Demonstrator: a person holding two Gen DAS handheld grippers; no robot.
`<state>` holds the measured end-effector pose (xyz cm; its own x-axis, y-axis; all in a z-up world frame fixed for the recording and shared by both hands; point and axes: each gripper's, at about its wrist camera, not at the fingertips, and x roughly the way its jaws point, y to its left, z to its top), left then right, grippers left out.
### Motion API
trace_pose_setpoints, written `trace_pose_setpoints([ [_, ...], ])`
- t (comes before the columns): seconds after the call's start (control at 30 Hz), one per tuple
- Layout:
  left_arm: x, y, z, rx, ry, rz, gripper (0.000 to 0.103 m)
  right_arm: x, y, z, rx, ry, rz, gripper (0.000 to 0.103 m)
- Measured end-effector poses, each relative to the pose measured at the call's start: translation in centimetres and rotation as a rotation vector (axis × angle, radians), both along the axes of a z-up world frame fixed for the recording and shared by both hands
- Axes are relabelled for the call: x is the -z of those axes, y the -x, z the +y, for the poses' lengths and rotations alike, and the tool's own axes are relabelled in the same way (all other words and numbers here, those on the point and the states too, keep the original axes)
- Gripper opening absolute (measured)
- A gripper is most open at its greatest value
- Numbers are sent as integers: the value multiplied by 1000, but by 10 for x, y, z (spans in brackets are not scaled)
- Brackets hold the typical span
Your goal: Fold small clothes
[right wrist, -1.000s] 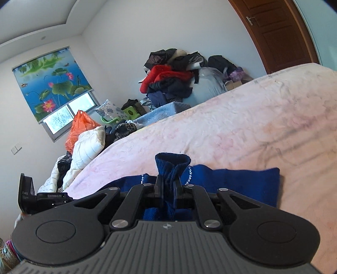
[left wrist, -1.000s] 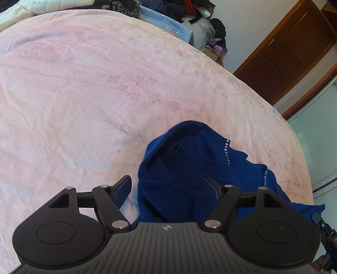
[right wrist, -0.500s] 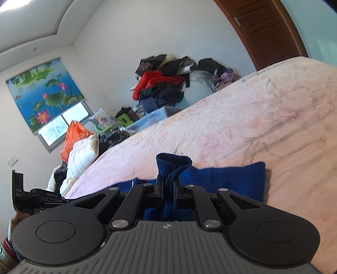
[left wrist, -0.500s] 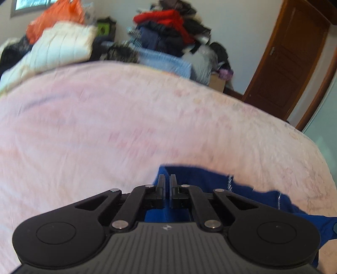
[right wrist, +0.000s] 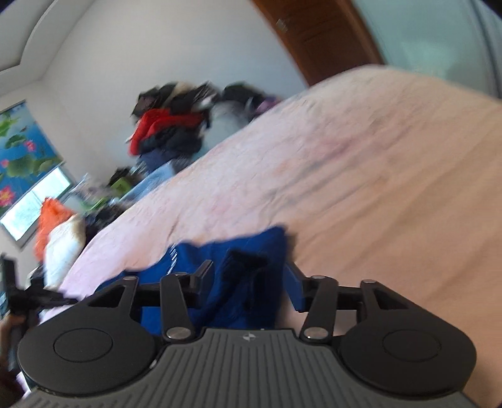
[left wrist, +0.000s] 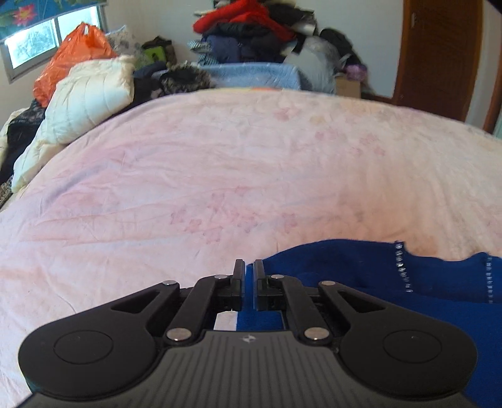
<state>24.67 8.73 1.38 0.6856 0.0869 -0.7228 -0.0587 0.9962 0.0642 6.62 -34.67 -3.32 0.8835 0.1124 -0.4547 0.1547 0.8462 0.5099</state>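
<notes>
So, my left gripper (left wrist: 248, 266): pinched shut on the blue sweater (left wrist: 360, 270)
my right gripper (right wrist: 248, 273): jaws opening, sweater loose between them
bed (left wrist: 219, 163): pink sheet

Two low wrist views across the pink bed (left wrist: 251, 163) (shared: far clothes pile (left wrist: 251, 28)).

Left gripper (left wrist: 248, 279): matte black, two flat round housings w/ circular insets near left and right, ribbed grey centre plate w/ small white logo. Silver screws sat at the linkage pivots; black angular link arms ran fwd to two thin black fingers (left wrist: 238, 276). Right gripper (right wrist: 248, 276): same build, same black discs, grey ribbing, silver screws, logo; blurred there. Far left in right view, another black rig part showed.
</notes>
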Motion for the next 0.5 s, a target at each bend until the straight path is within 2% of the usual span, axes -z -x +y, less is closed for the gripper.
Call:
trace_pose_setpoints([
  [0.07,-1,9,-8,54,7,-5,5,-13,4,3,43,68,-62,50],
  [0.13,7,12,-21,95,2,22,6,-21,-5,11,-30,62,-101,50],
  [0.17,14,13,-26,110,-5,38,6,-22,-12,19,-85,49,-99,50],
  [0.2,22,14,-31,122,-17,51,6,-21,-21,27,-145,30,-87,55],
  [0.3,41,17,-34,115,-72,74,6,-7,-43,48,-246,-10,13,56],
  [0.37,38,27,-32,112,-100,47,6,1,-44,50,-221,24,95,56],
  [0.4,34,30,-34,116,-110,35,7,1,-37,47,-209,27,91,56],
  [0.5,21,37,-47,159,-86,13,7,-13,-2,23,-116,3,-37,55],
])
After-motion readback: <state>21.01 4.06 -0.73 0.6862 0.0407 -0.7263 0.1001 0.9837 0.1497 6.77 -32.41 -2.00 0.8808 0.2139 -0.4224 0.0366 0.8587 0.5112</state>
